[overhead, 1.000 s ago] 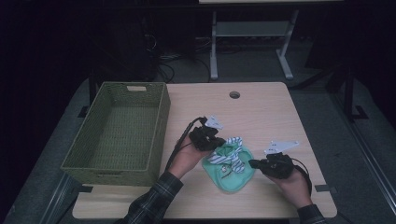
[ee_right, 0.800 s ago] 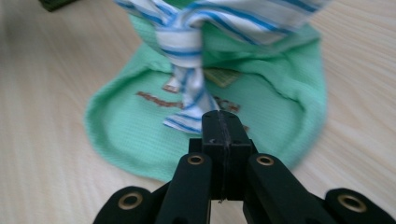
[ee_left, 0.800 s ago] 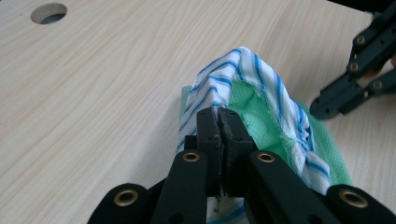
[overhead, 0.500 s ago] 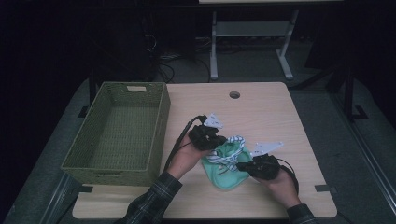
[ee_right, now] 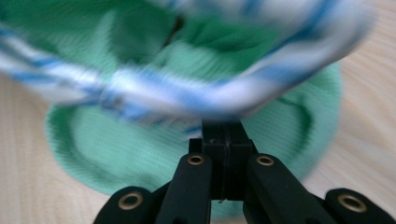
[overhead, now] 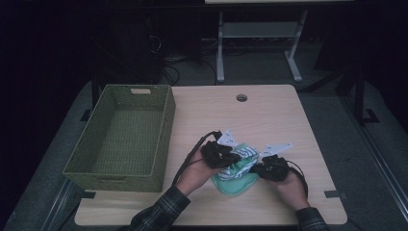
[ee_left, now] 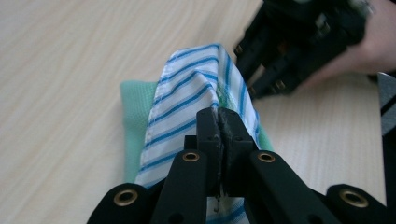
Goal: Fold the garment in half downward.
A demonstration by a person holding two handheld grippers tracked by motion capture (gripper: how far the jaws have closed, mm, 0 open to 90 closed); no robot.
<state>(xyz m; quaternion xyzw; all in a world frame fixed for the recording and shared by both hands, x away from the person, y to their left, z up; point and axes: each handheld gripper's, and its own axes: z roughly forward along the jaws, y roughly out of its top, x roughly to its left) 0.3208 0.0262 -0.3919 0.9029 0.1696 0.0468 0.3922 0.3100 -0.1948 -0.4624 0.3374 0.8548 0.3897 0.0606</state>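
We see a green cloth (overhead: 234,179) lying on the worktop (overhead: 269,120), near the front edge and a little right of the middle, with a white and blue striped cloth (overhead: 244,153) bunched on top of it. Both hands work at this bundle from either side.

The left gripper (overhead: 222,156) comes in from the left of the bundle. In the left gripper view its jaws are pressed together, with a fold of the striped cloth (ee_left: 196,107) pinched between them and lifted into a ridge above the green cloth (ee_left: 135,121). The right gripper (ee_left: 299,46) shows farther off in that view, close against the far end of the ridge.

The right gripper (overhead: 262,167) sits at the right side of the bundle. In the right gripper view its jaws are closed too, their tips right at the edge of the striped cloth (ee_right: 196,93), which hangs across the green cloth (ee_right: 140,154). That view is blurred, so we think the jaws hold the striped hem, but we cannot be sure which layer is caught.

A woven green basket (overhead: 125,137) stands on the left part of the worktop, well apart from the cloths.
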